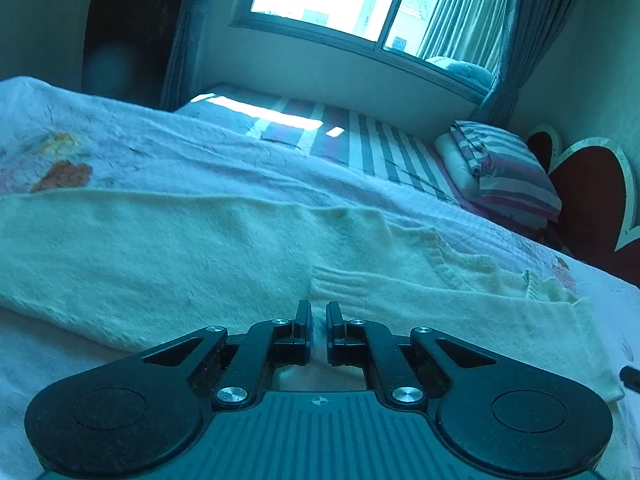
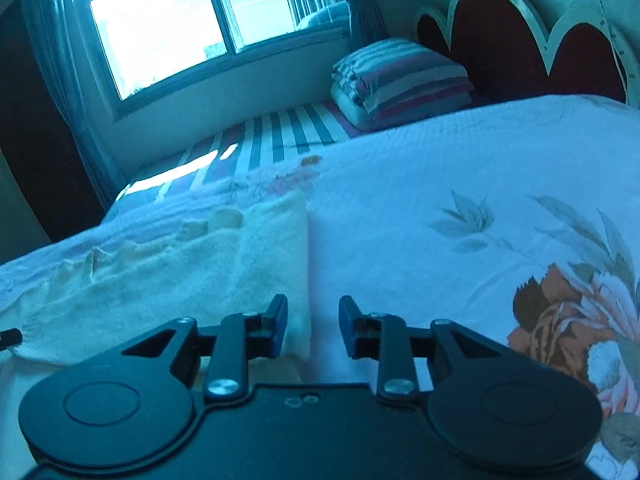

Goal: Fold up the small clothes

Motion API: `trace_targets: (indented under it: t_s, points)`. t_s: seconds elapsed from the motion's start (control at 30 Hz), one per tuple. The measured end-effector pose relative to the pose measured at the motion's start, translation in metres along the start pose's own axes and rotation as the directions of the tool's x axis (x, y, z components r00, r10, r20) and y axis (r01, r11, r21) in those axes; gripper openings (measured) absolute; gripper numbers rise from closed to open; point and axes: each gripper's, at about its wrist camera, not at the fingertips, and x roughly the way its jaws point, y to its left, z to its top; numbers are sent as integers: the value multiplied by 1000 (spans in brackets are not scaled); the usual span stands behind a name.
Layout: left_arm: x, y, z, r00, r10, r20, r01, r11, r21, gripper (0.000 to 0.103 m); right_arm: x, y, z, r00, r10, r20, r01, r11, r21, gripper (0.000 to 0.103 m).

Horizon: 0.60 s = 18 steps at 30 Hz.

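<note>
We judge the fold to be underway. The left tool (image 1: 319, 330) sits low centre of its frame, nearly clenched on the near edge of the cream sweater (image 1: 168, 248); whether fabric is pinched, we cannot tell. The right tool (image 2: 313, 326) is released, straddling the sweater's right edge on the bed (image 2: 420, 160). Next: close right, lift both together. The sweater lies flat, fuzzy, with ribbed cuffs.

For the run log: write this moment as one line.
left gripper: fingers nearly shut over cream sweater | right gripper: open at its edge | floral bedspread: beneath
</note>
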Motion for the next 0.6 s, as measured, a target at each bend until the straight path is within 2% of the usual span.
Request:
trace_targets:
  t_s: [0.07, 0.1, 0.13, 0.17, 0.2, 0.27, 0.33, 0.37, 0.43, 0.47, 0.53, 0.6]
  points:
    - [4, -7, 9, 1000, -16, -1, 16, 999, 48, 5, 10, 0, 16, 1000, 18, 21, -18, 1000, -8, 31]
    - [9, -12, 12, 1000, -10, -11, 10, 997, 77, 17, 19, 3, 23, 1000, 7, 19, -6, 1000, -24, 33]
    - [17, -20, 15, 1000, -5, -28, 8, 994, 112, 47, 31, 6, 32, 1000, -4, 18, 4, 999, -37, 33]
    - [24, -25, 17, 999, 6, -34, -1, 989, 145, 64, 43, 6, 40, 1000, -12, 17, 12, 999, -43, 33]
    - [30, -32, 17, 999, 27, -18, -23, 982, 187, 77, 55, 6, 47, 1000, -16, 9, 17, 999, -45, 33]
    - [46, -41, 14, 996, 72, -55, -56, 965, 256, 77, 83, 4, 58, 998, -29, -52, 27, 999, -36, 34]
    - [45, -38, 13, 997, 70, -46, -57, 969, 241, 77, 104, -1, 59, 992, -55, -115, 52, 998, -29, 34]
    - [40, -36, 15, 996, 73, -45, -61, 971, 231, 77, 104, -2, 58, 993, -48, -111, 43, 998, -44, 34]
    - [29, -30, 12, 995, 101, -8, -97, 972, 216, 77, 90, 1, 56, 991, -65, -117, 57, 996, -70, 33]
    - [30, -27, 9, 993, 113, -32, -103, 970, 221, 77, 75, 0, 53, 995, -52, -89, 47, 997, -60, 35]
    - [30, -20, 4, 995, 91, -27, -83, 973, 216, 77, 50, -1, 39, 999, 0, -50, -3, 998, -61, 36]
    - [30, -21, 6, 995, 99, -33, -89, 970, 224, 77, 54, -3, 21, 990, -31, -138, 16, 994, -110, 35]
